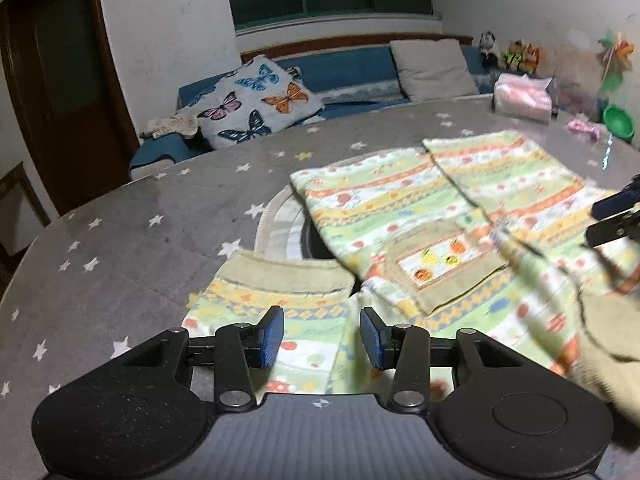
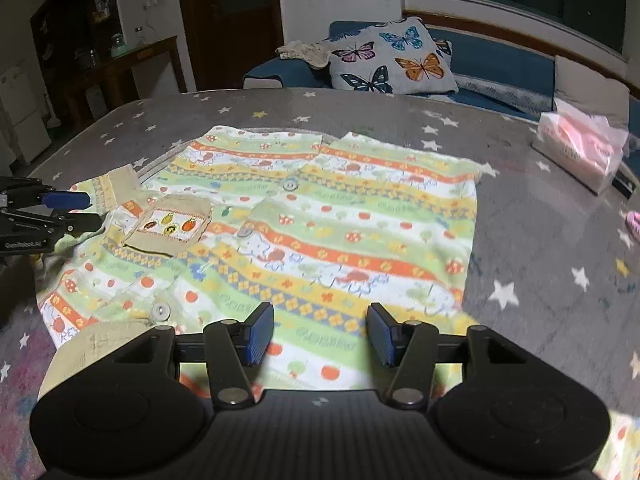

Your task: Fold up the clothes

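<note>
A child's striped shirt [image 2: 320, 232] in green, yellow and orange, with buttons and a beige chest pocket [image 2: 168, 224], lies spread front-up on the grey star-patterned table [image 2: 540, 220]. It also shows in the left wrist view [image 1: 400, 216]. My left gripper [image 1: 322, 338] is open over the beige-cuffed sleeve [image 1: 280, 280], with nothing between its pads. It also shows at the left edge of the right wrist view [image 2: 86, 210], beside the sleeve. My right gripper [image 2: 320, 334] is open and empty over the shirt's near side. It also shows at the right edge of the left wrist view [image 1: 592, 220].
A pink tissue pack [image 2: 580, 152] sits at the table's far right, with a small pink item [image 2: 634, 222] near it. A blue sofa [image 2: 488, 56] with a butterfly cushion [image 2: 392, 56] stands behind the table. A green bowl [image 1: 618, 120] and toys are at the far right.
</note>
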Motion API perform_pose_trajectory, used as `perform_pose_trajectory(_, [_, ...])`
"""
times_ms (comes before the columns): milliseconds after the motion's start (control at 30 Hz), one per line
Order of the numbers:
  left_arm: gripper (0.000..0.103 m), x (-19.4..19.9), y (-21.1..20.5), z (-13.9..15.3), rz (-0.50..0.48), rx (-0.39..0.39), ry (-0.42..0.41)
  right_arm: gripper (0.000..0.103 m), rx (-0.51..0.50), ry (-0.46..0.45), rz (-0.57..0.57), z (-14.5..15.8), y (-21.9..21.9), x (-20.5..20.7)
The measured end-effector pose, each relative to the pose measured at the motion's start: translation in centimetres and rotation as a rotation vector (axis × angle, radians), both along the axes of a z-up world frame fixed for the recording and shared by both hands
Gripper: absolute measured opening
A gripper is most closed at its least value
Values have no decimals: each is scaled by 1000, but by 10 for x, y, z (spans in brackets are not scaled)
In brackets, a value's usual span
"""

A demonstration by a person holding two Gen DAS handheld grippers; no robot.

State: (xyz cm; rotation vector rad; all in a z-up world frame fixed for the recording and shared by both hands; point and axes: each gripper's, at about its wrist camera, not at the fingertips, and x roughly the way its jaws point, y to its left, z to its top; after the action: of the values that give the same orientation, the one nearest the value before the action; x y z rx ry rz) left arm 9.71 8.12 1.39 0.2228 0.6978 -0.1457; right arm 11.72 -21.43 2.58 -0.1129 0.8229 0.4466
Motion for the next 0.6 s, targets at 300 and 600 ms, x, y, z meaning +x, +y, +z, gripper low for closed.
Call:
perform_pose_trajectory(300, [4, -16, 33, 4, 191, -10, -84, 54, 9, -23, -34, -3, 2, -8])
perform_pose_trajectory(600, [4, -58, 113, 5, 549, -206, -120, 54, 9, -27, -57, -4, 2, -12])
